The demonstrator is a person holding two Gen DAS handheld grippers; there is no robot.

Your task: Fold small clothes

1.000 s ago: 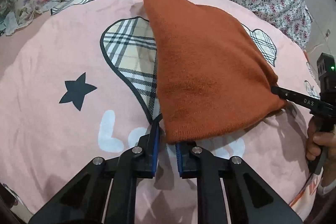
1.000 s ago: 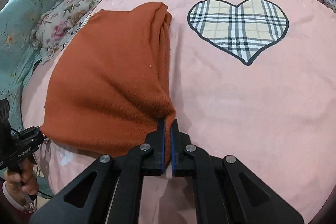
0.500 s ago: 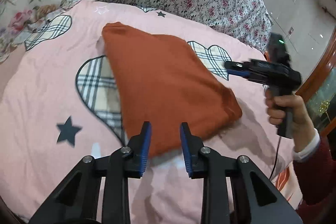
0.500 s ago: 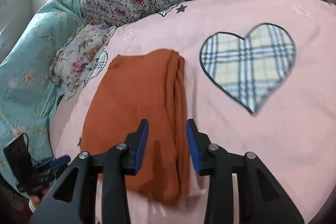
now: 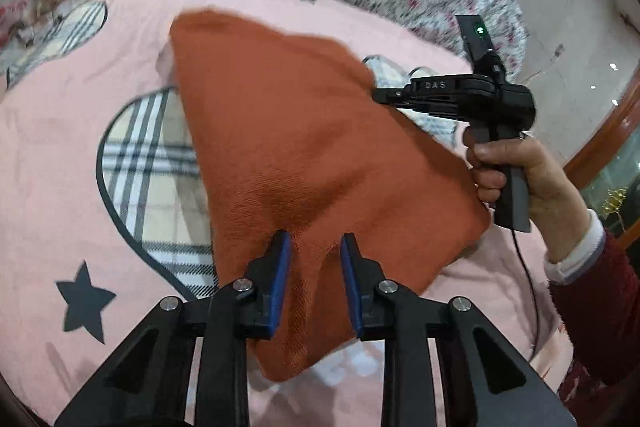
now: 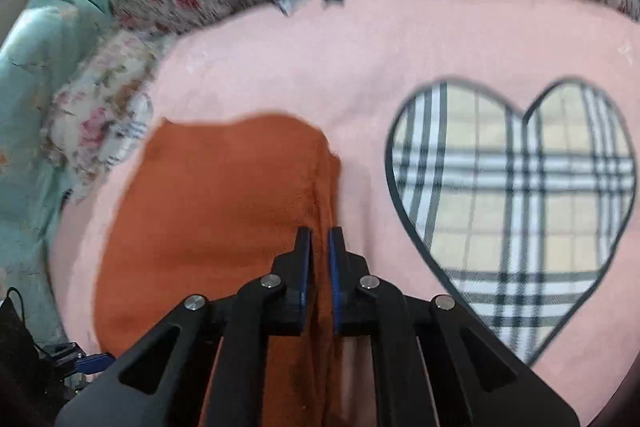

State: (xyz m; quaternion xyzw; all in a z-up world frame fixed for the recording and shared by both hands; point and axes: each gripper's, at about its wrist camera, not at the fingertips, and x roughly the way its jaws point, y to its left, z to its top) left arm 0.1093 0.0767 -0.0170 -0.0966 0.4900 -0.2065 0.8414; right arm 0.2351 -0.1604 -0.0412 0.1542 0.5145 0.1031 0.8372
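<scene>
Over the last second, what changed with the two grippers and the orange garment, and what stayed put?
Both grippers let go: a second ago each was shut on a near corner of the orange garment, lifting it. The left gripper now stands open over its near edge. The right gripper opened, then narrowed again, a small gap showing, above the folded edge. The garment dropped flat. It stays folded on the pink sheet.
</scene>
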